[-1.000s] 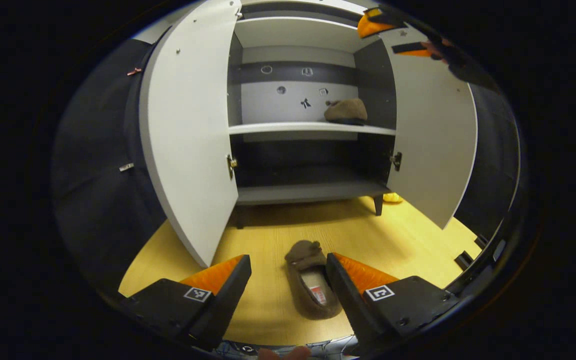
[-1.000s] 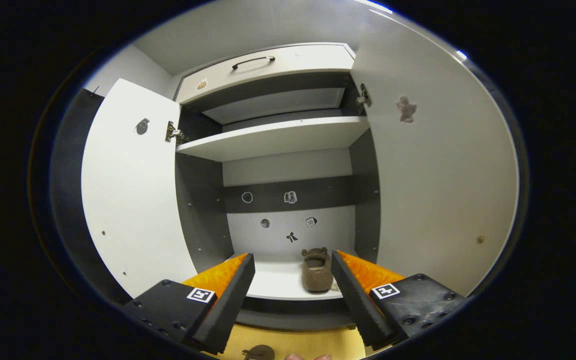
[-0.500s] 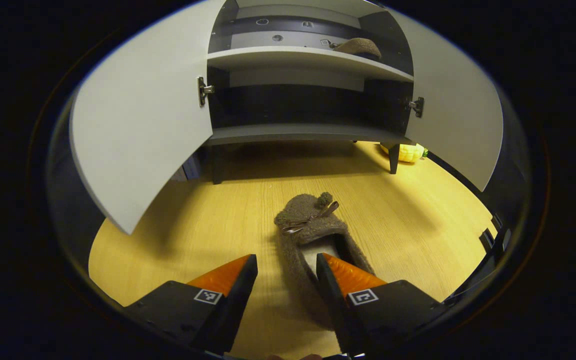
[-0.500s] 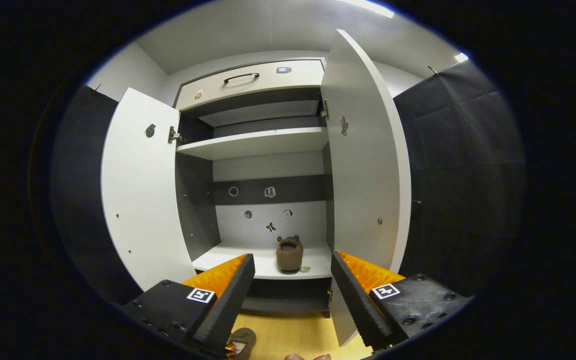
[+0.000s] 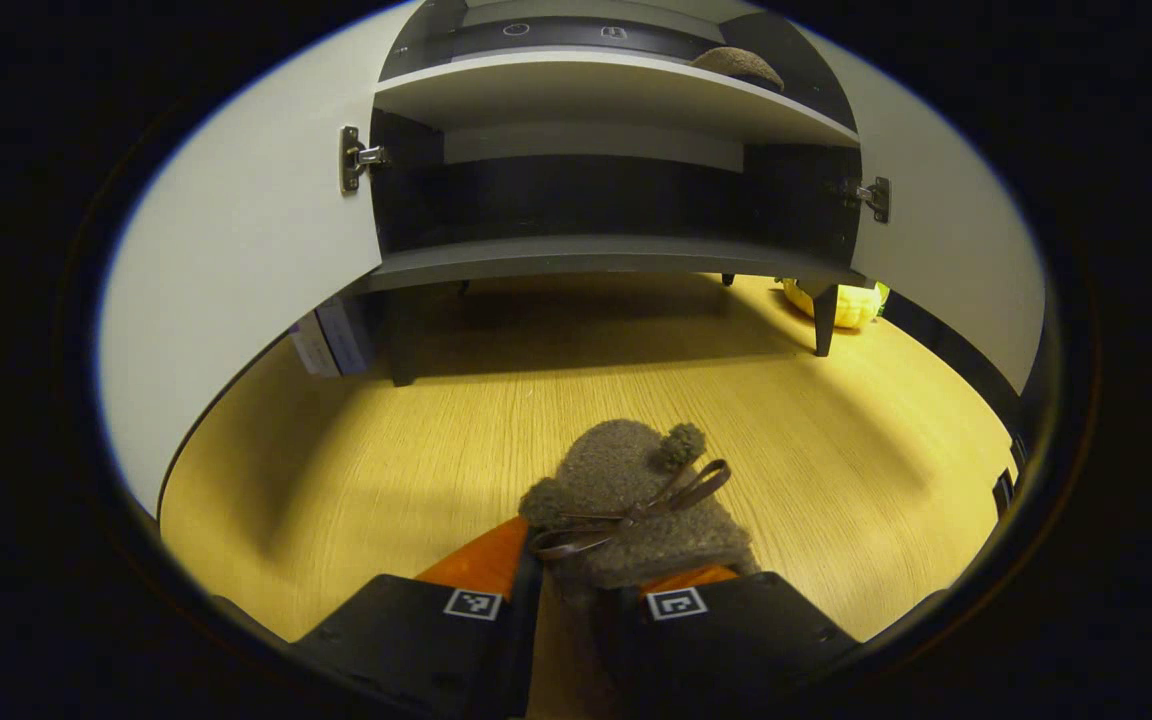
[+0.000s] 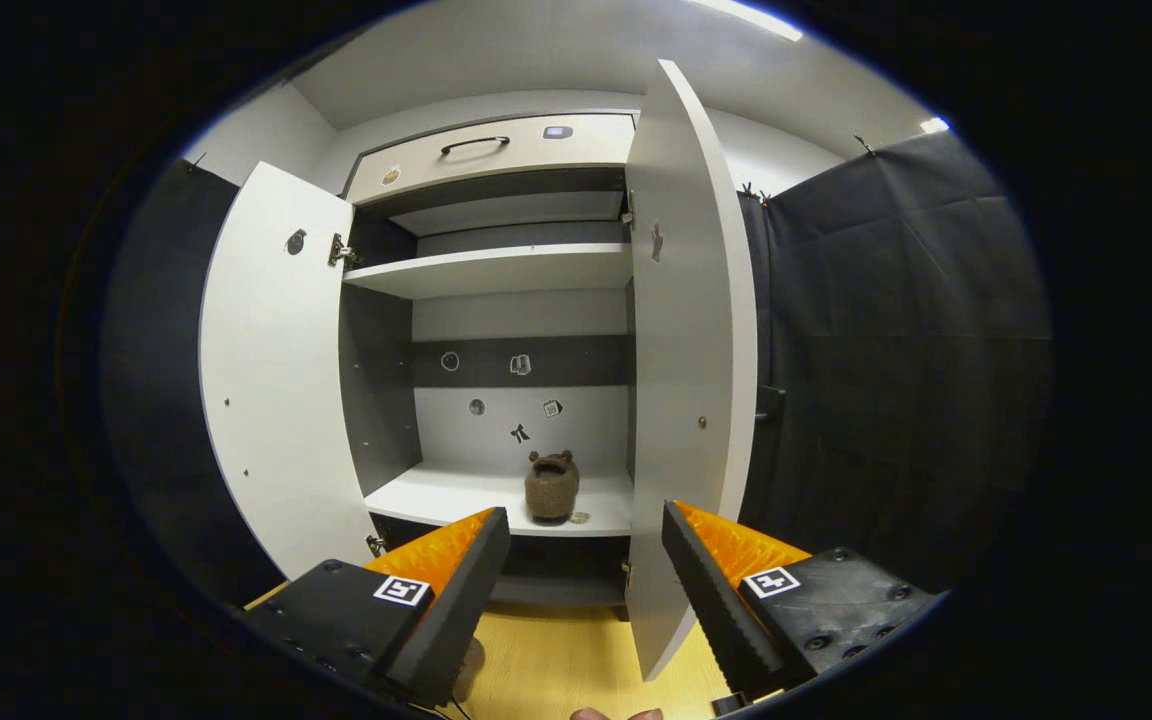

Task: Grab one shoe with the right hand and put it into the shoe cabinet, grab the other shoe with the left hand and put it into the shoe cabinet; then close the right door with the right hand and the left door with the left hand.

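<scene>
While the left gripper clamps the fuzzy brown slipper on the wooden floor | right gripper spread, empty | second slipper on shoe cabinet shelf | both doors open | black cloth wall right.

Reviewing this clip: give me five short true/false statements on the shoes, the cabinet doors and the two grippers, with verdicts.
1. The left gripper is closed on the fuzzy brown slipper with a bow. True.
2. The right gripper holds a shoe. False: it is open and empty.
3. A second brown fuzzy slipper sits on a white cabinet shelf. True.
4. Both white cabinet doors are shut. False: the left door and right door stand open.
5. The floor is grey carpet. False: it is light wood-grain floor.
</scene>
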Tool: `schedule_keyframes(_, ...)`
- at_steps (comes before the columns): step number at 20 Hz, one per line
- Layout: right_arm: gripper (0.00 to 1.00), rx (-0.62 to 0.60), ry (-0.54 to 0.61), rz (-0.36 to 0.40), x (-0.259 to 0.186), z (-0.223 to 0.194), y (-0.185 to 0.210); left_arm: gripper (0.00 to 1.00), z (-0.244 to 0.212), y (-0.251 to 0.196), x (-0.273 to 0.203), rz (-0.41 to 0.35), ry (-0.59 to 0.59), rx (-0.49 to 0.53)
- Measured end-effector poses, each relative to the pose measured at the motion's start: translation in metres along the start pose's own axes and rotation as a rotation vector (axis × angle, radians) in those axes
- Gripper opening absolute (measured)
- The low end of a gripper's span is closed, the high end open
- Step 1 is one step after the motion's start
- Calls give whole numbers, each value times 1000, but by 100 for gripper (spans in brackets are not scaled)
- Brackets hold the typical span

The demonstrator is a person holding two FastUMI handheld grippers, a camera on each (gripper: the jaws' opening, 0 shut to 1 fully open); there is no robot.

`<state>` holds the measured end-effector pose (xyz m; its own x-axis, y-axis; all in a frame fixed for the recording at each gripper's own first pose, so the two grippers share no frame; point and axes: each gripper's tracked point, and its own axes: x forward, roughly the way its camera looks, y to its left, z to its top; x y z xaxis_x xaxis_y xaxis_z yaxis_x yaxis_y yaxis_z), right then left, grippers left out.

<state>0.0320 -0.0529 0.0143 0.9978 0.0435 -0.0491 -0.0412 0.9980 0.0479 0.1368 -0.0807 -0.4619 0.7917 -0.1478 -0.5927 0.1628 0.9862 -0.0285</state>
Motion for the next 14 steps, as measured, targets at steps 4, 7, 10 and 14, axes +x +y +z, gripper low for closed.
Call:
schedule_keyframes(4, 98, 2, -2, 7, -4, 2, 1, 8, 2, 10, -15, 52, 42, 18)
schedule_keyframes(7, 98, -10, -26, 20, -7, 7, 0, 7, 25, 16, -48, 69, 31, -13)
schedule_keyframes(10, 98, -10, -22, 36, -10, 3, 1, 7, 61, 22, -92, 97, 25, -31)
schedule_keyframes(14, 99, 12, -21, 40, -13, 2, -5, 7, 120, 25, -149, 116, 21, -86)
